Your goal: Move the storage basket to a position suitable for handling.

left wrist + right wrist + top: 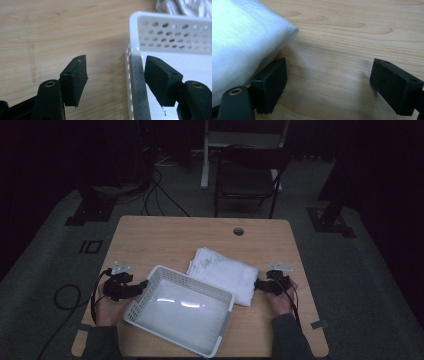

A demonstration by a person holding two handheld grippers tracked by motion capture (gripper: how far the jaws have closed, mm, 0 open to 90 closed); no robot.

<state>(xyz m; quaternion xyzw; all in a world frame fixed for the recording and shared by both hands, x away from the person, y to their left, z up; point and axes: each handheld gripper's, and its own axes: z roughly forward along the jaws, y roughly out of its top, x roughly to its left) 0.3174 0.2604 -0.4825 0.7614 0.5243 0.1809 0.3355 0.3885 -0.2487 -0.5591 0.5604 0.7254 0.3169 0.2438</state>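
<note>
Wood-grain desk, round cable hole near far edge. On it: white perforated basket at front centre, angled, nothing inside. Folded white towel just beside its far-right side, lying flat on the desk. Desk stands on grey carpet floor.

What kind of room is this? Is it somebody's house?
Probably not a house. It looks like a dim recording room or lab: a small wooden table on grey carpet, loose cables across the floor, dark stands at the sides, and an empty black chair behind.
</note>
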